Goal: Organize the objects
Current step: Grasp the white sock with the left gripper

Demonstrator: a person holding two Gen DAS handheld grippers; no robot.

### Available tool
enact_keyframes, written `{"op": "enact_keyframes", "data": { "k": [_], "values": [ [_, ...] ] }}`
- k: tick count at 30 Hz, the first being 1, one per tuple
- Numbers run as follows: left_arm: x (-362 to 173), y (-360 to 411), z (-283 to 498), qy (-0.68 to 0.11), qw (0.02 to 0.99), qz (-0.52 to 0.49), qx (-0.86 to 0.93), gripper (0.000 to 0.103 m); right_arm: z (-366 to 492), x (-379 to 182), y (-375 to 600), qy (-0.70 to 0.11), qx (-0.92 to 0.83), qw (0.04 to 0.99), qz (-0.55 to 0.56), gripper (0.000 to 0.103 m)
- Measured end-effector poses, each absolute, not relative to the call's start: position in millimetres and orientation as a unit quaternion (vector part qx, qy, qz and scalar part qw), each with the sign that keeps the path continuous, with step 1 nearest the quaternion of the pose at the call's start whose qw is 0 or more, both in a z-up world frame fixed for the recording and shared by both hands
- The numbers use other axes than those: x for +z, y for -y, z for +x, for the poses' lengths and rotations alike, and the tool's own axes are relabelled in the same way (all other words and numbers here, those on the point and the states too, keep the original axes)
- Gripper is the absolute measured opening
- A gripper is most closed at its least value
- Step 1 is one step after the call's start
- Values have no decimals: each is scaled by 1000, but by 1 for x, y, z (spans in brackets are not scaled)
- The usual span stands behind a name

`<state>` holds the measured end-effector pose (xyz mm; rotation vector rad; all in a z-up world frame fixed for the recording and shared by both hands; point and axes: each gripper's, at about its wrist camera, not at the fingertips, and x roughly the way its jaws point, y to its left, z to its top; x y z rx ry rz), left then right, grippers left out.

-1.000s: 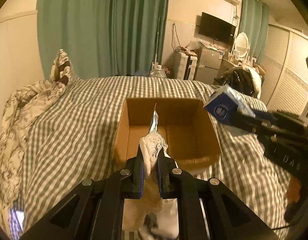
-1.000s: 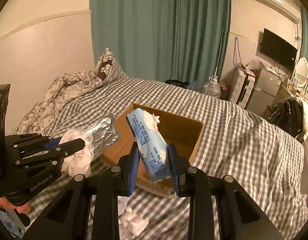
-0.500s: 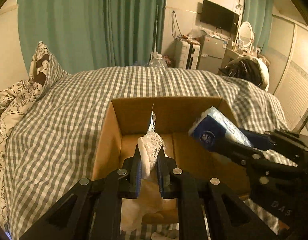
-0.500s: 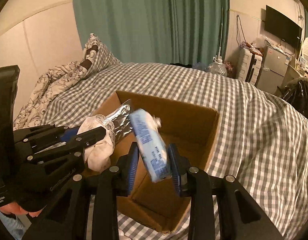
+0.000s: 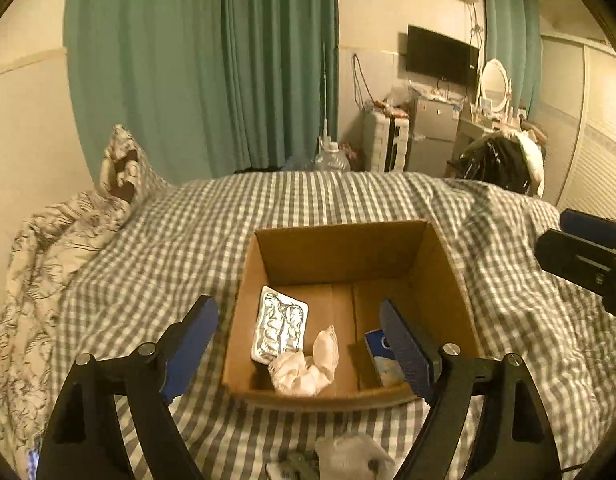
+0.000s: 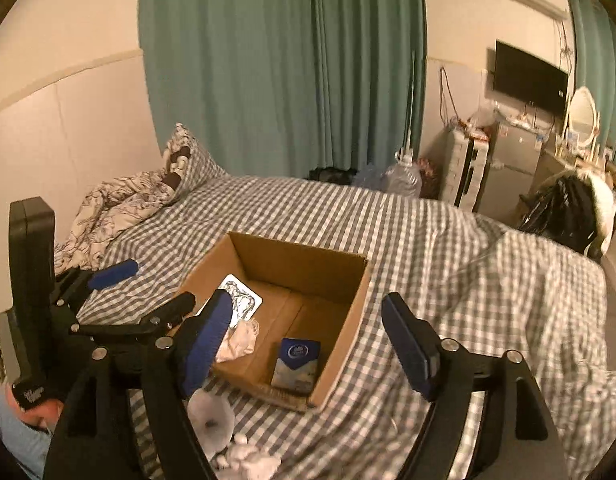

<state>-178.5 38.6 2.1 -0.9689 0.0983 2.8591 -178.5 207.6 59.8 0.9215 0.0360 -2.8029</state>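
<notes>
An open cardboard box [image 5: 340, 252] [image 6: 348, 304] sits on the checked bed. Inside lie a silver foil packet [image 5: 279, 329] [image 6: 240, 303], a crumpled white lace cloth [image 5: 308, 368] [image 6: 239, 340] and a blue tissue pack [image 5: 380, 356] [image 6: 296, 366]. My left gripper [image 5: 303, 340] is open and empty, held above the box's near side; it also shows in the right wrist view [image 6: 147, 288]. My right gripper [image 6: 303, 344] is open and empty above the box's near right corner; part of it shows at the right edge of the left wrist view [image 5: 584, 248].
Loose white cloth items lie on the bed in front of the box [image 5: 348, 456] [image 6: 215, 420]. A rumpled patterned duvet [image 5: 39, 264] and pillow [image 6: 183, 160] lie at the left. Green curtains, a fridge and a TV stand beyond the bed.
Both grippers opened and pulled back and up from the box. The foil packet and lace cloth dropped from the left gripper into the box; the tissue pack dropped from the right.
</notes>
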Motion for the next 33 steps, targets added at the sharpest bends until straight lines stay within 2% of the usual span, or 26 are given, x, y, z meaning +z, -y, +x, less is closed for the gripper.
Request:
{"op": "enact_keyframes", "data": {
  "k": [3,6,11,23,28,31,32,33],
  "values": [
    [14,-36,-153,-33,55,-305,950,97,-148,73,-205,-26,-949,88,303,83],
    [16,-31,-130,-35,48,-303,951,97,-122,75,-201,-34,-948,92,302,88],
    [-2,-20,-101,-38,26,-321,946,97,-91,56,-194,-56,-945,79,314,89],
    [-105,-34,-82,-46,37,-415,908,97,-97,-55,-193,-48,-911,46,408,89],
    [-133,-52,-83,-55,66,-441,893,95,-101,-74,-198,-34,-902,45,429,89],
    [-143,-55,-87,-47,89,-456,884,76,-101,-79,-199,-32,-899,42,435,88],
    [-145,-56,-88,-40,102,-462,880,63,-101,-80,-199,-32,-898,41,437,89],
    [-147,-55,-88,-29,119,-466,876,45,-101,-81,-198,-32,-898,42,438,89]
  ]
}}
